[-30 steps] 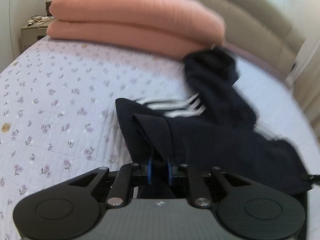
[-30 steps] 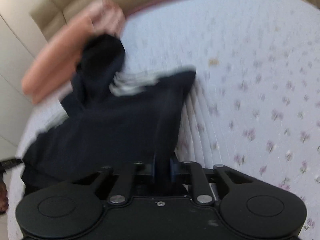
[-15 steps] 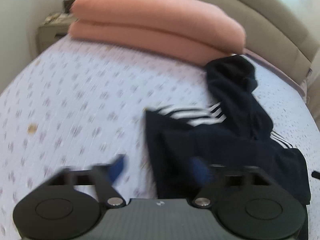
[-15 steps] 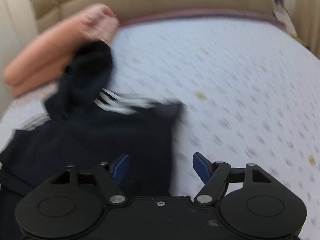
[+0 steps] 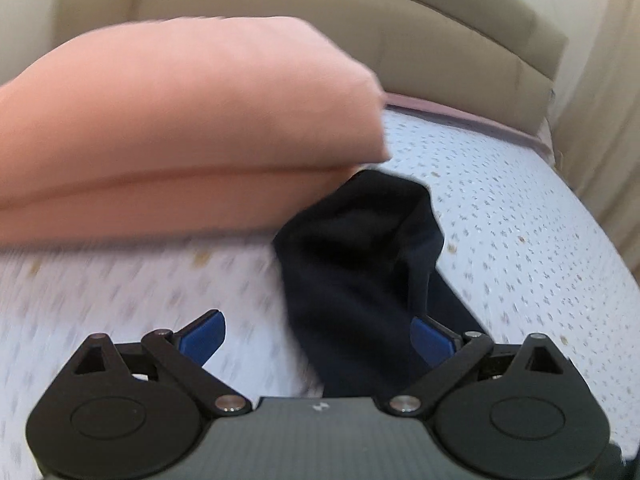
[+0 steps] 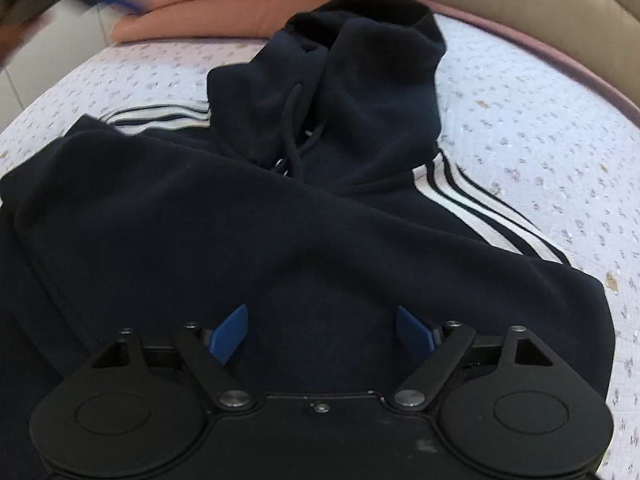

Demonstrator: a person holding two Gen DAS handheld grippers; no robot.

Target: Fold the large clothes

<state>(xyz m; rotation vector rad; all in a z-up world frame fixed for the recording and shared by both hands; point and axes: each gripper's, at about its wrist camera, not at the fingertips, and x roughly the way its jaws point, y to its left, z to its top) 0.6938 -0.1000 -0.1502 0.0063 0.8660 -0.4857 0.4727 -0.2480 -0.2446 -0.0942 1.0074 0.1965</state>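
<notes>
Navy fleece, the hoodie (image 6: 280, 232) lies spread on the bed (image 6: 540, 120) right under and ahead of our right claw (image 6: 322, 330), whose blue pads are parted with nothing between them. Our left claw (image 5: 318, 336) is likewise released, poised over the hood (image 5: 360, 248), which bunches up ahead of it against the pink blanket (image 5: 180, 120). The risk we see is in the next pinch: the fleece is thick and layered, so a shallow bite could take only the top ply and drag it askew, while a deep one could catch the sheet too. The drawcord (image 6: 290, 136) lies loose ahead of our right claw and could snag. The hood, crowded by the blanket, may fold crooked or tug that pile.
</notes>
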